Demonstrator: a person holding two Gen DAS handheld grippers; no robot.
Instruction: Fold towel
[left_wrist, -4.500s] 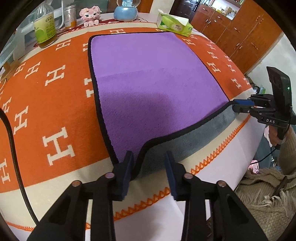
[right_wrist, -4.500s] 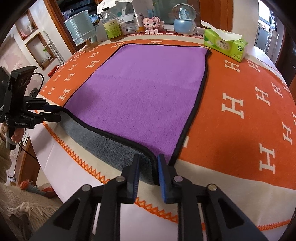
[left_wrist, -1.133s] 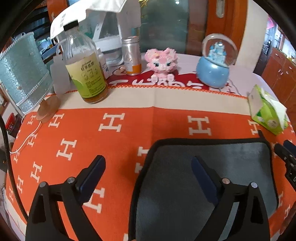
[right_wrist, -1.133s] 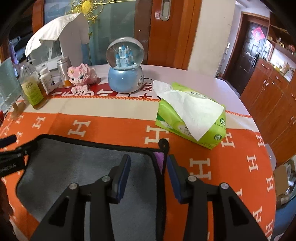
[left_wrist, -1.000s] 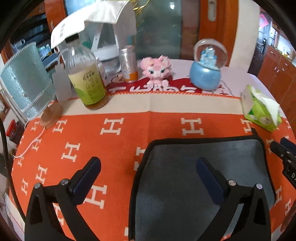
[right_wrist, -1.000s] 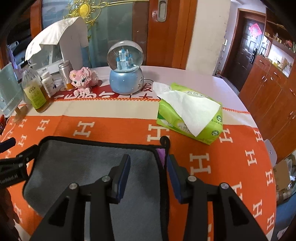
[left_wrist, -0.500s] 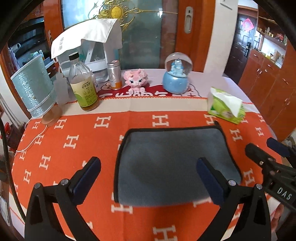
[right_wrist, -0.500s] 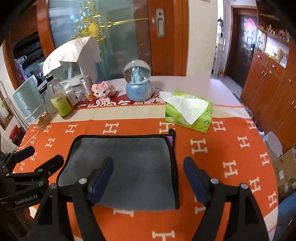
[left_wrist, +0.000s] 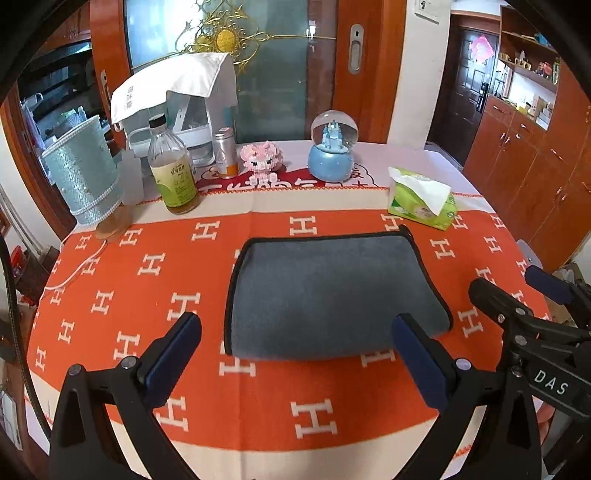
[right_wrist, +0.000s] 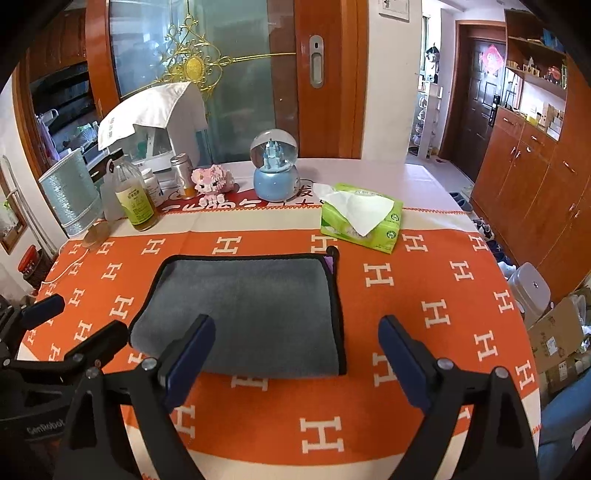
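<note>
Folded grey towel (left_wrist: 332, 295) flat on table (left_wrist: 258, 413), long axis left-right, beyond both grippers' spread, empty fingers (left_wrist: 173, 354)

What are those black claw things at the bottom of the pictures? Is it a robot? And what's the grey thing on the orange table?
It isn't a robot. A person holds one tool in each hand, and each tool has a small camera looking out along its two fingers. One picture comes from the left hand-held gripper, the other from the right hand-held gripper. Both are open and hold nothing.

The grey thing is a towel, folded over with its grey side up; a bit of purple peeks out at one far corner. It lies on an orange cloth with white H letters. Behind it stand a snow globe, a pink toy, a bottle and a green tissue pack.
</note>
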